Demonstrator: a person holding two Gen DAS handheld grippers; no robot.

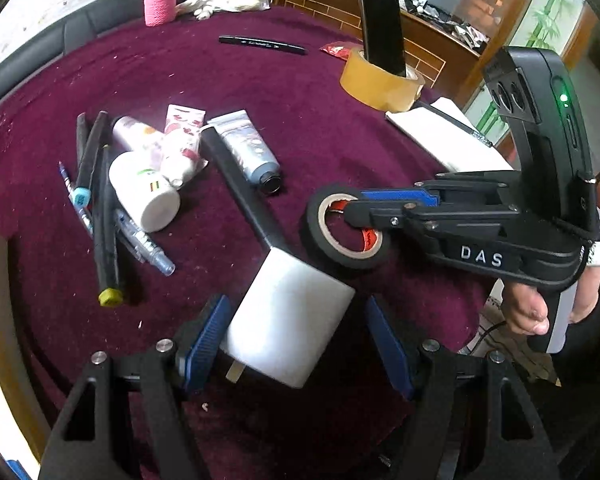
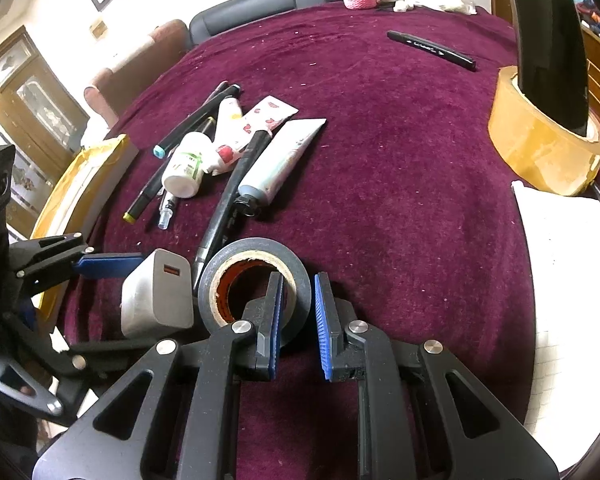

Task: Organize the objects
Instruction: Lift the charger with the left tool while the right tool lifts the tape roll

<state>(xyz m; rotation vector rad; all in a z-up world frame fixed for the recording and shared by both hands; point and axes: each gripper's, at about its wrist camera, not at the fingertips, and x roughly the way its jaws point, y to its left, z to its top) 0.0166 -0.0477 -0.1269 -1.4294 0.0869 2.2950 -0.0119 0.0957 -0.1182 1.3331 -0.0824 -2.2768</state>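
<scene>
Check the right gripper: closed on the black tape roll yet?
Open. The right gripper fingers straddle the black tape roll wall, with a visible gap.

White charger point(image 1: 288, 328) lies beside flat black tape roll point(image 1: 346, 228) on maroon cloth

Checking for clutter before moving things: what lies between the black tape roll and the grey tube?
In the right wrist view, only the lower end of the long black pen lies between the black tape roll and the grey tube; otherwise bare cloth.

White letters "DAS" stand on the right claw's point(image 1: 352, 210) black body.
</scene>
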